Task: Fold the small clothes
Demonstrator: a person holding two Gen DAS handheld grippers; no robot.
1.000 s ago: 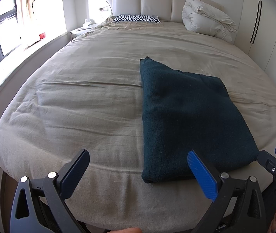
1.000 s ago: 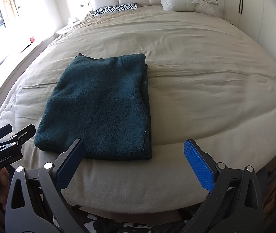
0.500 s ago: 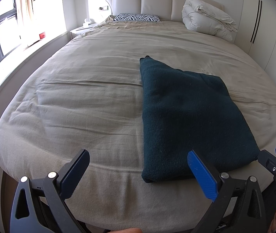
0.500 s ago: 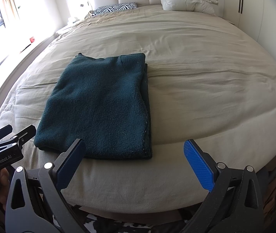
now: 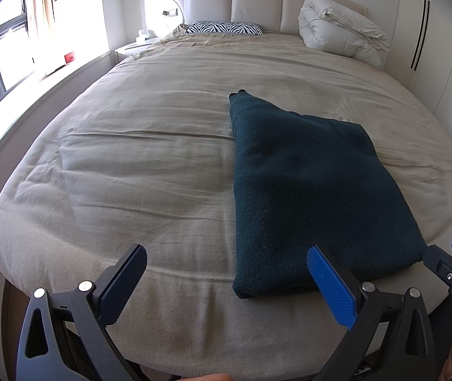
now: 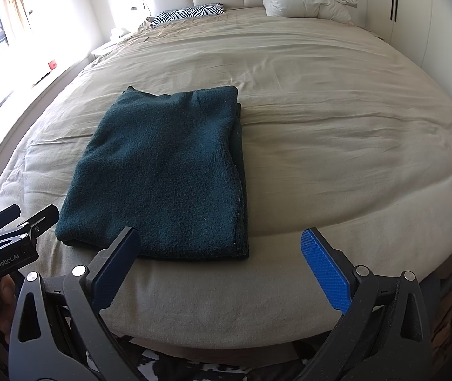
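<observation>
We hold both grippers at the foot of the bed [image 5: 130, 165], jaws spread wide and gripping nothing. The dark green garment [image 6: 162, 171] lies flat on the beige cover as a folded rectangle, its long axis running away from us toward the headboard [image 5: 257, 3]. Its near short edge sits just ahead of the fingers. From the left gripper [image 5: 226, 282] the garment lies ahead and to the right, with the near left corner closest to the right-hand blue finger. From the right gripper [image 6: 219, 263] it lies ahead and to the left, the near right corner between the fingertips. We judge each gripper about equally near its own corner, so a further fold would lift the near edge toward the far edge.
</observation>
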